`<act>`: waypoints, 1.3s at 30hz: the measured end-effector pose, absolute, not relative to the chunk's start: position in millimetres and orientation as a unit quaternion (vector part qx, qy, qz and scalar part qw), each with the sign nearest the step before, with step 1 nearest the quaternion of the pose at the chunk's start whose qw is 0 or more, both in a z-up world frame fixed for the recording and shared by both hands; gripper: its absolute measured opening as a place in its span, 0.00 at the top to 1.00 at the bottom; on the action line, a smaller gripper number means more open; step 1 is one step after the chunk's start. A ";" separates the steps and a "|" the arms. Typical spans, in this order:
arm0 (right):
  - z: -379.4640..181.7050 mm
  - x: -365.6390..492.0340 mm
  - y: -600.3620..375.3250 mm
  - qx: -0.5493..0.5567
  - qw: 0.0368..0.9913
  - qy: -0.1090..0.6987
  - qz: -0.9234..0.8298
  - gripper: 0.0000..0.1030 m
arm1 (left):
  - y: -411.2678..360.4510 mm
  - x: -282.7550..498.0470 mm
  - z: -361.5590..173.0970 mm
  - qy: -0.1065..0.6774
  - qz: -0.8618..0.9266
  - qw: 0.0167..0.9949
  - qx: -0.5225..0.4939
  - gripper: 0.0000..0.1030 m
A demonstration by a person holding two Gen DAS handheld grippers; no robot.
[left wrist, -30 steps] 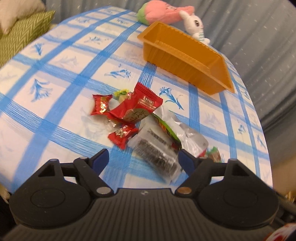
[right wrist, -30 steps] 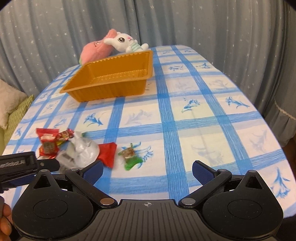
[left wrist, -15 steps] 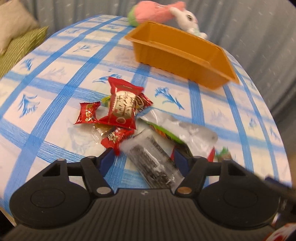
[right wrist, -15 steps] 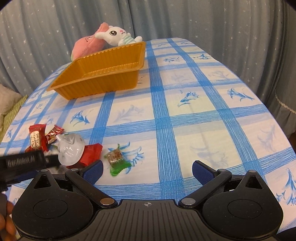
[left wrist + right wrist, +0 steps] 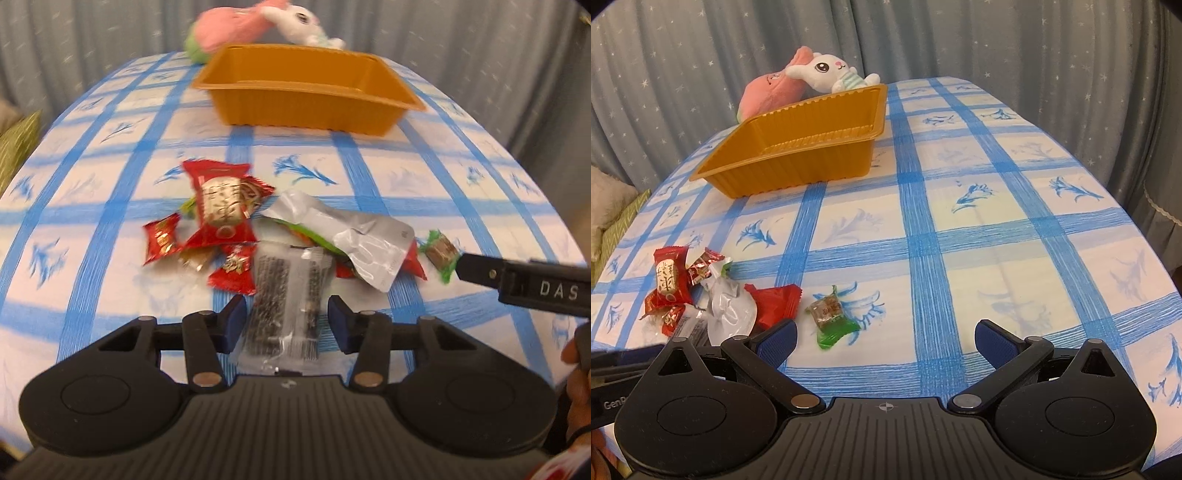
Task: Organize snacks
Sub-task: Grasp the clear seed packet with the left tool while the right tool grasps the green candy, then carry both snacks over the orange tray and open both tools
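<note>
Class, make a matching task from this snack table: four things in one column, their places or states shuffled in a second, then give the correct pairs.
Things
1. orange tray
2. clear packet of dark snack
3. green-wrapped candy
4. white rabbit plush

Places or states
A. lies alone, apart from the pile
B. empty, at the far end of the table
C. between the closing jaws of the left gripper
D. behind the tray, by the curtain

Pairs: 1-B, 2-C, 3-A, 4-D
</note>
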State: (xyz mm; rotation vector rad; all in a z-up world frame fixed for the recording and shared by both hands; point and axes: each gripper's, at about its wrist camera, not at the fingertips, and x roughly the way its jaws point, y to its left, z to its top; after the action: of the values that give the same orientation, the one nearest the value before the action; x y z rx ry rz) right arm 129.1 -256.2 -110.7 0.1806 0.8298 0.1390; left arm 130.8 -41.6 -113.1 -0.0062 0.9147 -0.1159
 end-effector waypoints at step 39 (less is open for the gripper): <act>-74.6 134.2 -214.5 -0.004 0.932 0.341 0.127 0.79 | -26.6 113.0 -54.8 0.384 -0.068 0.921 0.007 0.66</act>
State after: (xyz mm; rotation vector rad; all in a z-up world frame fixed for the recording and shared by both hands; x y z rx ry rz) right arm 134.2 -214.5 -74.6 -0.0086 0.6970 0.2599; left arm 113.0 -26.6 -54.8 0.0136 0.7895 -0.1388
